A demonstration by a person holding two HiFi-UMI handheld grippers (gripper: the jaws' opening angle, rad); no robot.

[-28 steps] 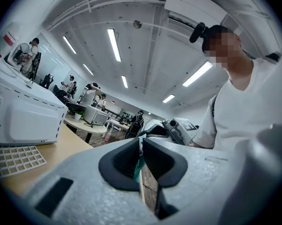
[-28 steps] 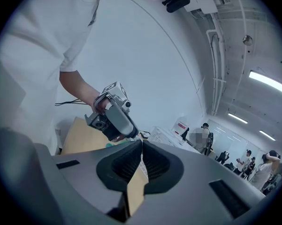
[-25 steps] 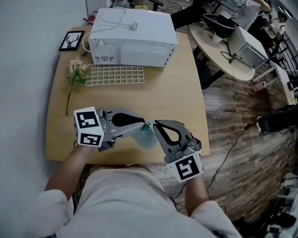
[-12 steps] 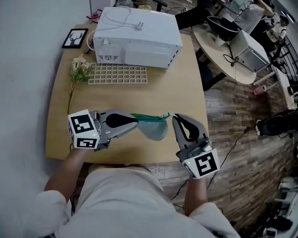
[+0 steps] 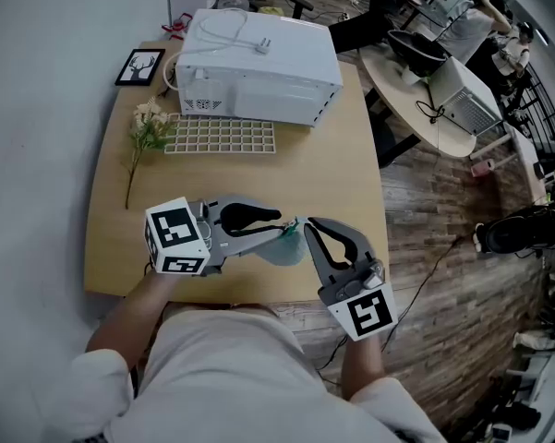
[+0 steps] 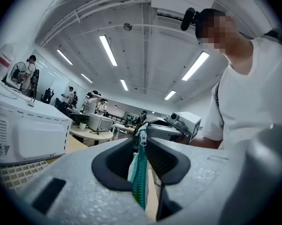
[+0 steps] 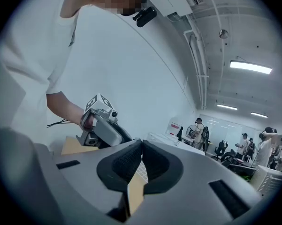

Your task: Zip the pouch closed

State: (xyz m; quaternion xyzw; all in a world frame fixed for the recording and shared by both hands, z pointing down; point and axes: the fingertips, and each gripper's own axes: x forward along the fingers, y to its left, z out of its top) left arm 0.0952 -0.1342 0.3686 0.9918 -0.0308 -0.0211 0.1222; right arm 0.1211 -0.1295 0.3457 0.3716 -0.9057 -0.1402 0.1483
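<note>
Head view shows the pouch (image 5: 279, 250) hanging over the near edge of the table (image 5: 323, 155), its green zipper (image 6: 141, 177) between the jaws of your left gripper (image 5: 283, 226), which are opening. Your right gripper (image 5: 307, 225) is closed, with nothing seen inside. The zipping seems finished; set the pouch down further onto the table, where there is room.

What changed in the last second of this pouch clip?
The right gripper, which had drawn rightward stretching the pouch, has come back beside the left gripper and let go: jaws shut, nothing between. The left gripper's jaws are opening, the green zipper between them. The white appliance, grid tray, flower sprig and picture frame are unchanged.
</note>
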